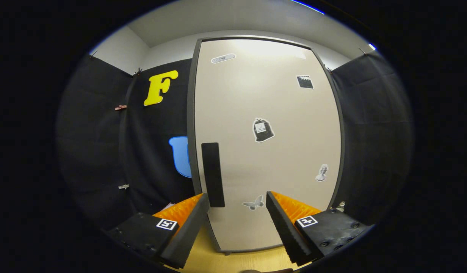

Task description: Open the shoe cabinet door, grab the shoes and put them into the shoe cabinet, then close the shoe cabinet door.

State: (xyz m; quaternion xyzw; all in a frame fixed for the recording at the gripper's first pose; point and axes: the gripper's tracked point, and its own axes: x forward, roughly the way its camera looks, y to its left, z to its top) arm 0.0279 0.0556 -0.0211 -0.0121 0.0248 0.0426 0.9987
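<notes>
Here we log one gripper (237,223), its two fingers spread wide apart, holding nothing and touching nothing, pointed level at the cabinet front. Under the fingers: a pale wooden floor (233,261). Just ahead of them: one shoe cabinet (267,144), upright, its single beige door (279,113) shut within a dark frame. One dark vertical handle (212,174) sits along the door's left edge, just beyond the left fingertip. We count five small stickers on the door. Black cloth wall (370,132) flanks both sides.
</notes>
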